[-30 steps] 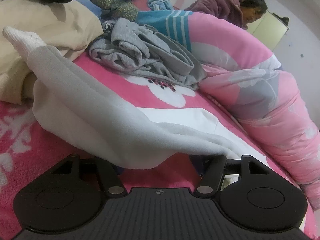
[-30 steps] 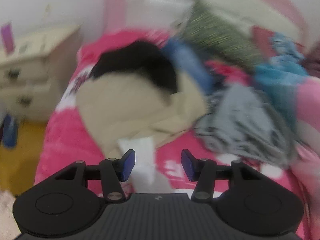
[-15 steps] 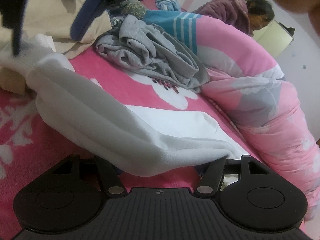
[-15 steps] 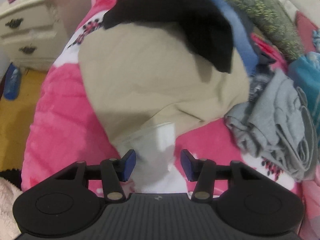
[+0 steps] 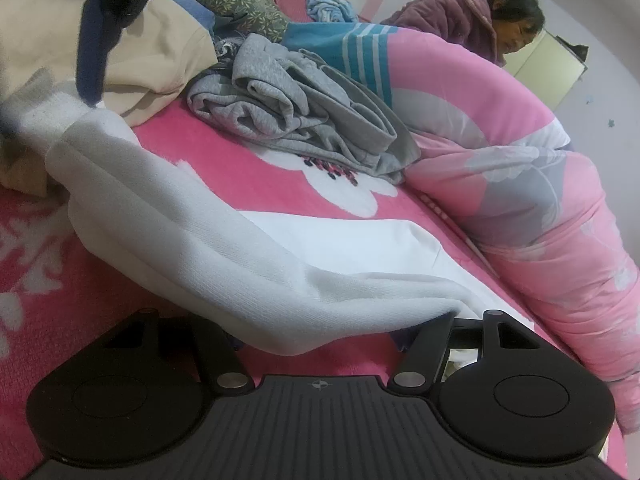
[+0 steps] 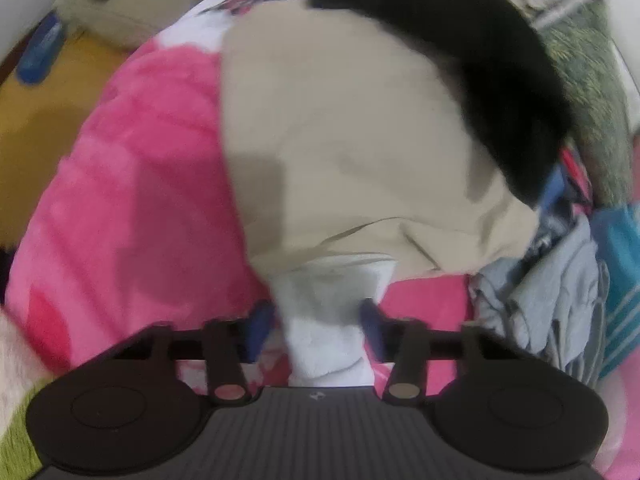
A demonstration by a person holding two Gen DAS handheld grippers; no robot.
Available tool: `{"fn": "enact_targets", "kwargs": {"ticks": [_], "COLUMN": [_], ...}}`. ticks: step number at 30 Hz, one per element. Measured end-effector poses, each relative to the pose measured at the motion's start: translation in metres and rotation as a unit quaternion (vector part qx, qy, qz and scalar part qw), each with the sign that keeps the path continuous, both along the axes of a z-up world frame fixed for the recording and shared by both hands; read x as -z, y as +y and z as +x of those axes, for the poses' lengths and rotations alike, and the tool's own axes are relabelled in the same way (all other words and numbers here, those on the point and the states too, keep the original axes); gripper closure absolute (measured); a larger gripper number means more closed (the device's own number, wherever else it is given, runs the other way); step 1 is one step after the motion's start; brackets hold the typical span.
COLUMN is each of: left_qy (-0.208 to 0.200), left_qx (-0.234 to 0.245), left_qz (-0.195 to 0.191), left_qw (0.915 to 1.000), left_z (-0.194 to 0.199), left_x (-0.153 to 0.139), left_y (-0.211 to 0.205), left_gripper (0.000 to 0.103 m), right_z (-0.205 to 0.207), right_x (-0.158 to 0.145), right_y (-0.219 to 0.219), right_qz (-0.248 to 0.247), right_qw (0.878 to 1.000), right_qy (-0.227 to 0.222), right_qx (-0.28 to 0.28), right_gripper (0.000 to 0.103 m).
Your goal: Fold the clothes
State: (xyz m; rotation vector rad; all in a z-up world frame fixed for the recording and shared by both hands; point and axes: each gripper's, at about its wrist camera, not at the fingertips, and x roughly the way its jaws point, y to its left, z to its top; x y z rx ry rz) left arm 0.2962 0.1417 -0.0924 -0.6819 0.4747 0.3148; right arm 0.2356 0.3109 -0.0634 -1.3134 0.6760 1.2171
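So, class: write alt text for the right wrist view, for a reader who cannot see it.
The right hand-held gripper is closing its blue-tipped jaws around the cuff of a white garment on a pink blanket. The cuff's far end reaches a beige garment, which has a black garment draped over its far side. The picture is blurred.

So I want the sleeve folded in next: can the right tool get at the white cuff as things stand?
Probably yes. The white cuff already lies between the blue fingers of the right tool, whose jaws are closing on it. Only the beige garment overlaps the cuff's far end.
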Motion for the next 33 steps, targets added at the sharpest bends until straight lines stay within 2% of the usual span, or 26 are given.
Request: {"fn": "enact_targets", "kwargs": {"ticks": [1, 3, 6, 9, 13, 17, 21, 24, 26, 28, 29, 32, 33], "left_qy": [0.000, -0.002, -0.005, -0.014, -0.026, -0.043, -0.038, -0.030, -0.026, -0.022, -0.020, -0.017, -0.016], "left_qx": [0.000, 0.001, 0.009, 0.026, 0.053, 0.079, 0.100, 0.107, 0.110, 0.111, 0.111, 0.113, 0.114], "left_qz": [0.000, 0.005, 0.012, 0.019, 0.032, 0.045, 0.051, 0.052, 0.048, 0.043, 0.043, 0.046, 0.047], "left_qw": [1.0000, 1.0000, 0.9999, 0.9994, 0.9978, 0.9949, 0.9930, 0.9924, 0.9925, 0.9927, 0.9927, 0.9923, 0.9922], "left_z": [0.000, 0.000, 0.000, 0.001, 0.002, 0.002, 0.007, 0.011, 0.012, 0.013, 0.013, 0.014, 0.015], "left_x": [0.000, -0.001, -0.003, -0.005, -0.008, -0.010, -0.006, -0.002, 0.001, 0.002, 0.002, 0.004, 0.004], "left_y": [0.000, -0.001, -0.004, -0.008, -0.015, -0.020, -0.027, -0.029, -0.028, -0.027, -0.027, -0.028, -0.029], "left_gripper": [0.039, 0.038, 0.038, 0.038, 0.038, 0.038, 0.038, 0.038, 0.038, 0.038, 0.038, 0.038, 0.038], "right_z": [0.006, 0.020, 0.045, 0.073, 0.107, 0.133, 0.149, 0.147, 0.143, 0.136, 0.133, 0.137, 0.139], "right_x": [-0.006, -0.022, -0.050, -0.080, -0.120, -0.159, -0.184, -0.183, -0.167, -0.138, -0.120, -0.059, -0.047], "right_y": [-0.001, -0.010, -0.030, -0.065, -0.133, -0.210, -0.318, -0.409, -0.470, -0.522, -0.545, -0.594, -0.601], "right_qz": [0.022, 0.077, 0.163, 0.251, 0.348, 0.432, 0.501, 0.544, 0.564, 0.575, 0.575, 0.555, 0.550], "right_qw": [1.000, 0.995, 0.978, 0.947, 0.895, 0.831, 0.750, 0.688, 0.641, 0.596, 0.578, 0.537, 0.530], "right_qy": [-0.001, -0.005, 0.000, 0.009, 0.010, -0.007, -0.032, -0.064, -0.070, -0.072, -0.073, -0.055, -0.048], "right_qx": [0.016, 0.060, 0.128, 0.200, 0.279, 0.351, 0.431, 0.475, 0.515, 0.555, 0.575, 0.634, 0.643], "right_gripper": [0.086, 0.092, 0.094, 0.095, 0.095, 0.095, 0.095, 0.095, 0.095, 0.095, 0.095, 0.095, 0.095]}}
